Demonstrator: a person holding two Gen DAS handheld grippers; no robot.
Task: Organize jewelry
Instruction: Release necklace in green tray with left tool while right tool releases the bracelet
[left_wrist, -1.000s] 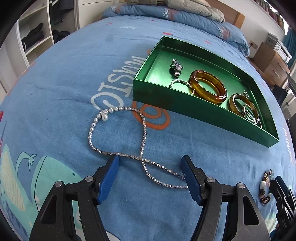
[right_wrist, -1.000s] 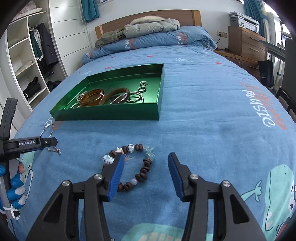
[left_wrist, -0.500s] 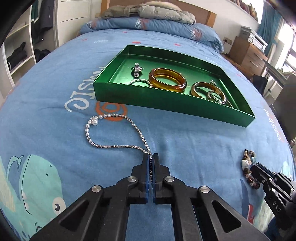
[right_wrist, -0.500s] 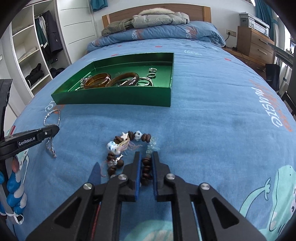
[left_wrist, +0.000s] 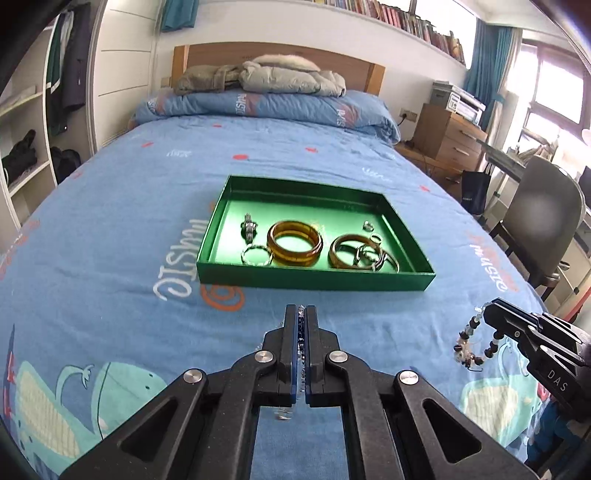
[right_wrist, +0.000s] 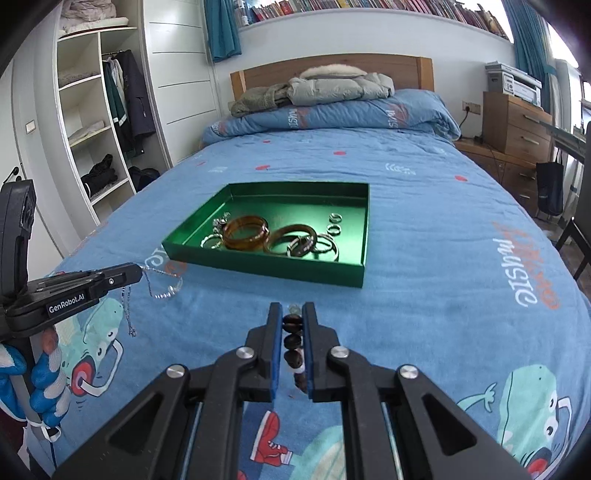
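A green tray (left_wrist: 314, 278) on the blue bed holds amber bangles (left_wrist: 294, 246), rings and a silver charm; it also shows in the right wrist view (right_wrist: 266, 267). My left gripper (left_wrist: 301, 314) is shut on the silver pearl necklace (right_wrist: 162, 280), which hangs from it above the bed, in front of the tray. My right gripper (right_wrist: 292, 314) is shut on the brown beaded bracelet (right_wrist: 292, 341), lifted off the bed; the bracelet dangles from it in the left wrist view (left_wrist: 474, 341).
A folded duvet (left_wrist: 266, 105) and grey jacket (left_wrist: 258, 79) lie at the headboard. Open wardrobe shelves (right_wrist: 92, 122) stand left of the bed, a wooden dresser (right_wrist: 517, 125) and a chair (left_wrist: 543, 221) to the right.
Both grippers closed on their pieces on the bed, then lifted: the necklace and the beaded bracelet now hang off the bedspread. Both grippers tilted up toward the tray.
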